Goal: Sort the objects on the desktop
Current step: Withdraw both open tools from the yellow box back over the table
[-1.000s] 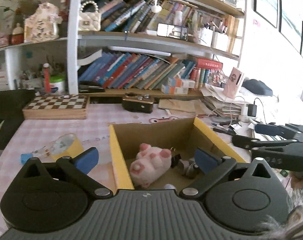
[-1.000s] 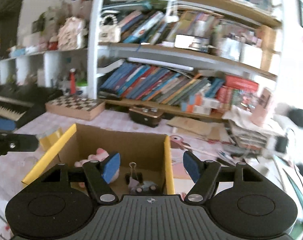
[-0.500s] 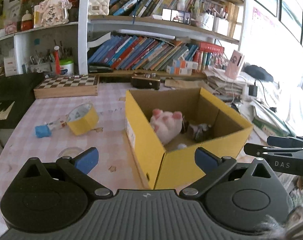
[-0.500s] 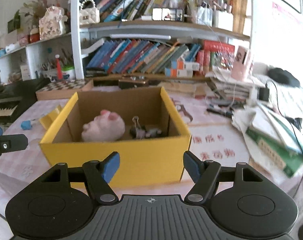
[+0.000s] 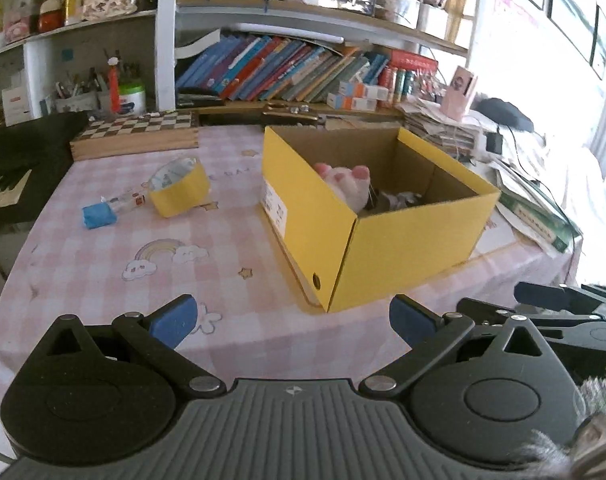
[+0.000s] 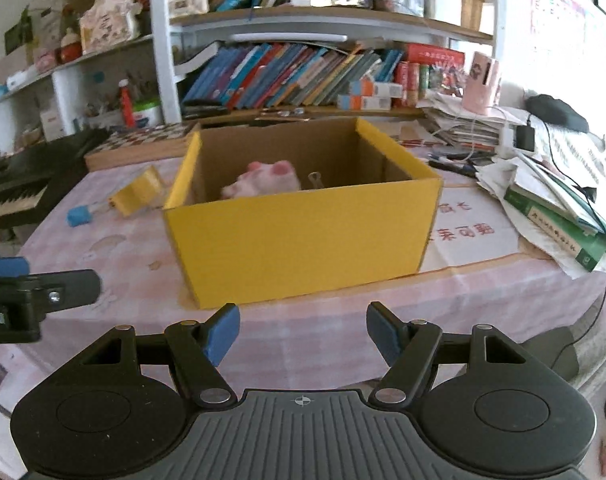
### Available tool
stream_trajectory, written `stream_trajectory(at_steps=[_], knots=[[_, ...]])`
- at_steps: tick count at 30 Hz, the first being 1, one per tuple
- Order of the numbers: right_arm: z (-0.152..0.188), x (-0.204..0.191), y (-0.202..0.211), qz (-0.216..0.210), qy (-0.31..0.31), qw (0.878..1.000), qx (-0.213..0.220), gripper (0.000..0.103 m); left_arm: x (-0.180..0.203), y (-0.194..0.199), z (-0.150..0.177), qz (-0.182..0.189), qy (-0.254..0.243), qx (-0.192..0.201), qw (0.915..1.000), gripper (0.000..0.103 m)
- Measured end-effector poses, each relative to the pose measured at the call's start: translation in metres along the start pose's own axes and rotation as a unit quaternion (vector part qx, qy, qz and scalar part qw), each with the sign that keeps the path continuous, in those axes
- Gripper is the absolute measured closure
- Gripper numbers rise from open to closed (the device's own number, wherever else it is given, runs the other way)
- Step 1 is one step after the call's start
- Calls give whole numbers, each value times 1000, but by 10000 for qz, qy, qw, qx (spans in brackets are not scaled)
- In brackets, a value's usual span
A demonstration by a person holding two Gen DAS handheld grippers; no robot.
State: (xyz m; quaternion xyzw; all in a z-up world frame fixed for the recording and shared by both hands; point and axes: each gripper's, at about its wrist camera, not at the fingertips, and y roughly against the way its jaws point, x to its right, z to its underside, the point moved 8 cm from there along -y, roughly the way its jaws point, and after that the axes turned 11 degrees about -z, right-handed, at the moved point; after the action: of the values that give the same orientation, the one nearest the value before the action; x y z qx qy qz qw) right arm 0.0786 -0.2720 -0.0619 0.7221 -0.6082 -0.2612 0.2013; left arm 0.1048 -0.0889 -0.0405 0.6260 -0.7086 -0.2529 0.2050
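Two leftovers noted on the pink checked tabletop: yellow roll of tape lying on its side, and small blue block just beside it, both at nine o'clock of the open yellow cardboard box. Already inside the box: pink plush toy and a metal binder clip.

Held left claw and right claw apart and empty, short of the box's near wall.

Judged the tape roll the likely next pick, and the left claw the nearer one. Advised swinging toward ten o'clock, spanning the roll across its flat faces rather than its curved rim, closing squarely to stop rolling, then lifting well clear of the box rim before releasing.
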Motion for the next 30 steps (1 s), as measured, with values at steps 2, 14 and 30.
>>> stream_trajectory(at_steps=[2,14,30], knots=[[4,-9,2,-11,11,10000,-31,28,-3,1,6,29,-51,-73,10000,0],[28,-54,6,-106,26,9996,-251,28,-36,15,34,27,-196,-270,9994,0],[34,-121,-9,-515,369,9973,-382,28,-100,27,52,-325,106,-317,9989,0]])
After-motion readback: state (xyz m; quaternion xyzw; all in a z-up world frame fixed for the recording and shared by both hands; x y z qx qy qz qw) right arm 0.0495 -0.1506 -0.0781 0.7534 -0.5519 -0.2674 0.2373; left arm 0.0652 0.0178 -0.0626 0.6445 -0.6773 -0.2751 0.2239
